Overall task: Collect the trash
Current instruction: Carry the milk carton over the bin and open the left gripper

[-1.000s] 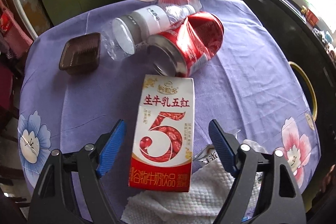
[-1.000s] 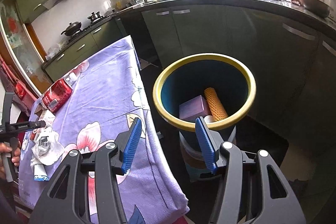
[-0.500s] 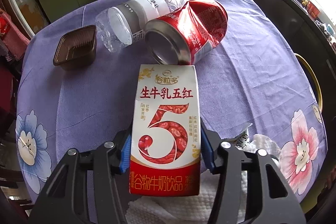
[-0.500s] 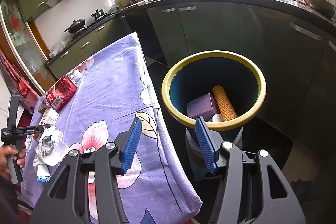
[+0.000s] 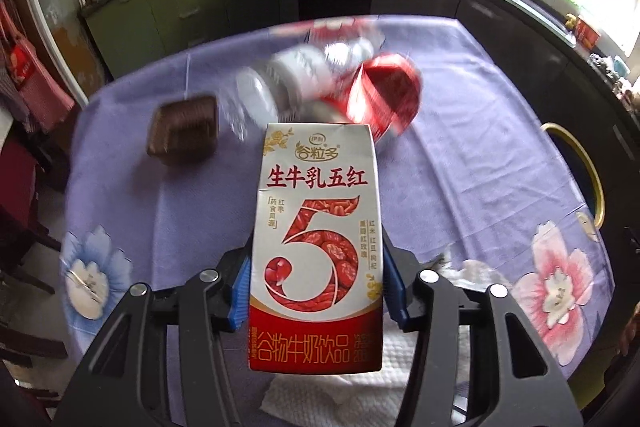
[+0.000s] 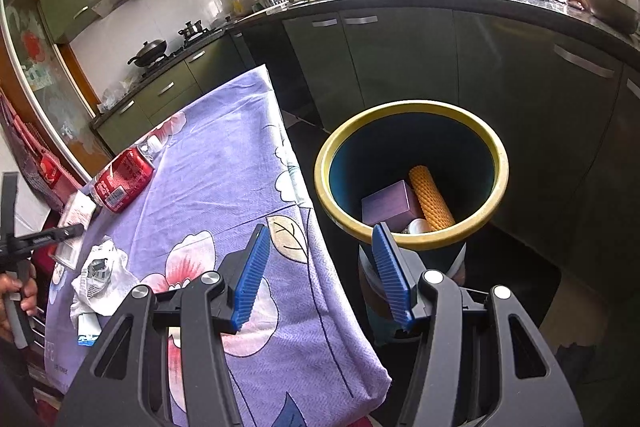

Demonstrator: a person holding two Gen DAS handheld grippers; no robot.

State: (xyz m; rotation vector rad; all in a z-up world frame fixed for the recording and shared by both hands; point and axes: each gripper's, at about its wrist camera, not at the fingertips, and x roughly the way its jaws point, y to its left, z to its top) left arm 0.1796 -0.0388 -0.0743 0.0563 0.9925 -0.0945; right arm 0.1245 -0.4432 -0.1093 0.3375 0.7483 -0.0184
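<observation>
Cardboard milk carton point(image 5: 316, 247) pinched flat-sided between blue pads of left gripper point(image 5: 316, 291), held over purple tablecloth point(image 5: 460, 163). Judged light, stiff enough, crushable if squeezed; mid-body hold suited it. Behind: blurred red can point(image 5: 384, 99), plastic bottle point(image 5: 288, 83), brown tray point(image 5: 184, 131).

Right view: right gripper point(image 6: 320, 275) spread, empty, before yellow-rimmed bin point(image 6: 412, 107); tissue point(image 6: 100, 267) near table edge.

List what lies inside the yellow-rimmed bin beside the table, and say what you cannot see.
Inside the bin: a purple box, an orange ribbed roll leaning beside it, and a small white object. The near rim and the right gripper hide the bin's floor.
</observation>
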